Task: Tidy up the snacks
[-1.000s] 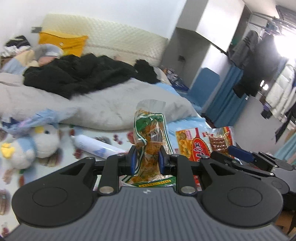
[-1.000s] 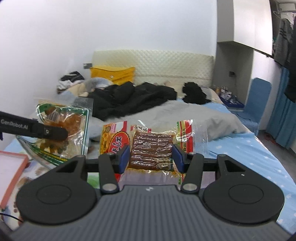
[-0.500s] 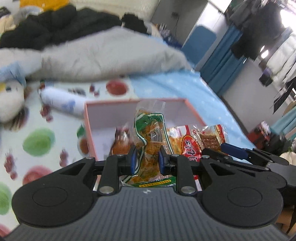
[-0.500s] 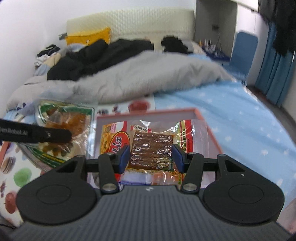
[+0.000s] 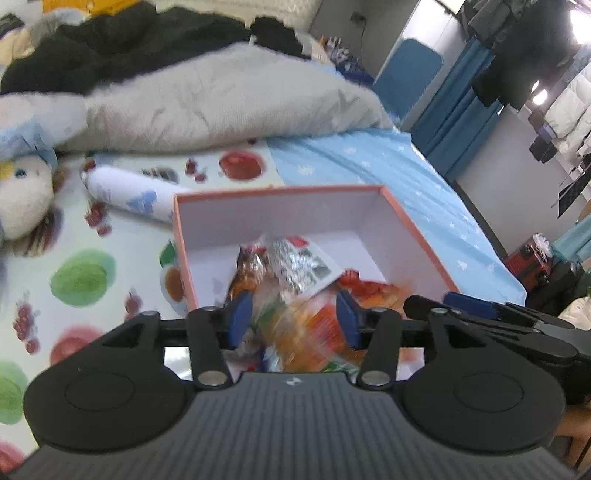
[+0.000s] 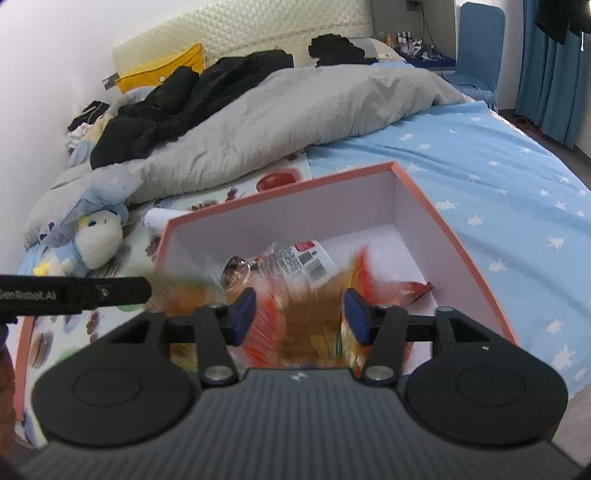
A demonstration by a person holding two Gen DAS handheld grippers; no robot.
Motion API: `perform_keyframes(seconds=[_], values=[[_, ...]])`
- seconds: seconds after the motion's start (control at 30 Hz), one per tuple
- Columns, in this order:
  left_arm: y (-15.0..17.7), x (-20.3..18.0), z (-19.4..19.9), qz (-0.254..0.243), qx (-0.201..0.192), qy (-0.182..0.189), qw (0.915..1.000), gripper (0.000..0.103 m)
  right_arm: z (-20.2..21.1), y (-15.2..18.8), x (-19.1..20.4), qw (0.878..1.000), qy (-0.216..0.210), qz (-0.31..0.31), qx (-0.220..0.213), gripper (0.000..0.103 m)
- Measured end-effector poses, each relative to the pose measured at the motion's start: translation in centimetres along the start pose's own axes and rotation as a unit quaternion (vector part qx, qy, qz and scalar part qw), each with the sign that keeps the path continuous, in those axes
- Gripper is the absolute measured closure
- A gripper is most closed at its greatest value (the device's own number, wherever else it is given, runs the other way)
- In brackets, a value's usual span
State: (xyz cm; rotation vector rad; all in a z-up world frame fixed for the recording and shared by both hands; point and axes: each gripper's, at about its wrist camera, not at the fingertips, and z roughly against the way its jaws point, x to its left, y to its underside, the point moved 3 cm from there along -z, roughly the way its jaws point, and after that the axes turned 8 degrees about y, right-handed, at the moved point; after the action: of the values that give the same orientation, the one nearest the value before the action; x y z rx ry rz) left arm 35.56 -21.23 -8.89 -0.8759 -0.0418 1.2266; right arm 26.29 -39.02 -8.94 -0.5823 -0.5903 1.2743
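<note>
Snack packets (image 5: 295, 325) blurred in pink box (image 5: 406, 218); left gripper (image 5: 294, 323), right gripper (image 6: 300, 316) both spread; right view alone shows headboard (image 6: 236, 33).

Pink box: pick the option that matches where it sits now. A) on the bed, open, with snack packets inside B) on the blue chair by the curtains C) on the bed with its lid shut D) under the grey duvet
A: the pink box lies open on the bed's printed sheet and blue cover, and snack packets lie on its floor, in front of the grey duvet.
</note>
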Motion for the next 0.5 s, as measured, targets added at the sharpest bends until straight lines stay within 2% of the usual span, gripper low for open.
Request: perform_keyframes(seconds=[0.13, 0.5], values=[[-0.7, -0.9, 2.5, -0.009, -0.02, 0.002, 0.9998, 0.047, 2.2, -1.0, 0.1, 1.0, -0.007, 0.001, -0.028, 0.028], [-0.9, -4.3, 11.4, -0.052, -0.092, 0.007, 0.9944, 0.047, 12.3, -2.5, 0.7, 0.992, -0.009, 0.008, -0.126, 0.029]])
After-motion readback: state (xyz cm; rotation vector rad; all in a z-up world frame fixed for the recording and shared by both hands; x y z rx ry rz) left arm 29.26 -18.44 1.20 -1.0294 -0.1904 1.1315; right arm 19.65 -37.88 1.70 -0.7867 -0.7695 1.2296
